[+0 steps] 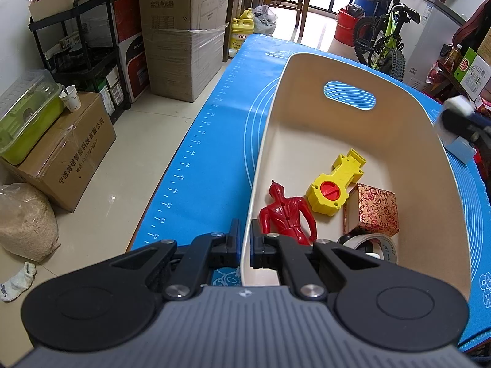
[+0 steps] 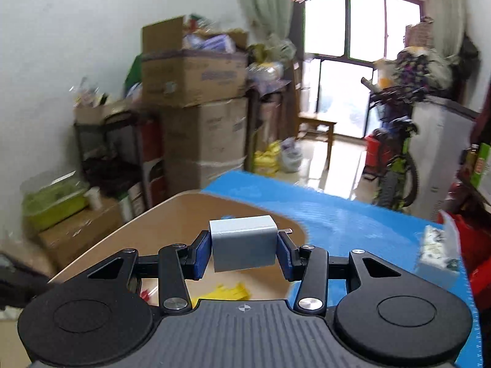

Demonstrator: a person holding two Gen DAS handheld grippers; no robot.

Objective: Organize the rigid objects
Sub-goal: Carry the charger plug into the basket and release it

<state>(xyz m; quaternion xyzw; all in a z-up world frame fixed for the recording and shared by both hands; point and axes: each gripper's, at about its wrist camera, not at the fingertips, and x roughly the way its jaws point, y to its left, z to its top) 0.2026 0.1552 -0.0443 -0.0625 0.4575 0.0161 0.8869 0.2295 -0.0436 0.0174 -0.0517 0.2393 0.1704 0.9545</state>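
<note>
My left gripper point(image 1: 244, 240) is shut on the near left wall of a cream bin point(image 1: 307, 128) that stands on the blue mat point(image 1: 214, 128). Inside the bin lie a red figure point(image 1: 287, 214), a yellow toy point(image 1: 336, 184), a red patterned box point(image 1: 376, 208) and a tape roll point(image 1: 369, 245). My right gripper point(image 2: 244, 253) is shut on a white charger block point(image 2: 242, 247) with metal prongs, held in the air above the bin's tan outer rim point(image 2: 153, 227). The right gripper with the block also shows blurred at the right edge of the left wrist view point(image 1: 457, 116).
A tissue pack point(image 2: 437, 256) lies on the mat near its right edge. Cardboard boxes point(image 1: 184, 30), a black shelf point(image 1: 79, 46) and a green lidded container point(image 1: 27, 116) stand on the floor to the left. A bicycle point(image 1: 383, 36) is beyond the table.
</note>
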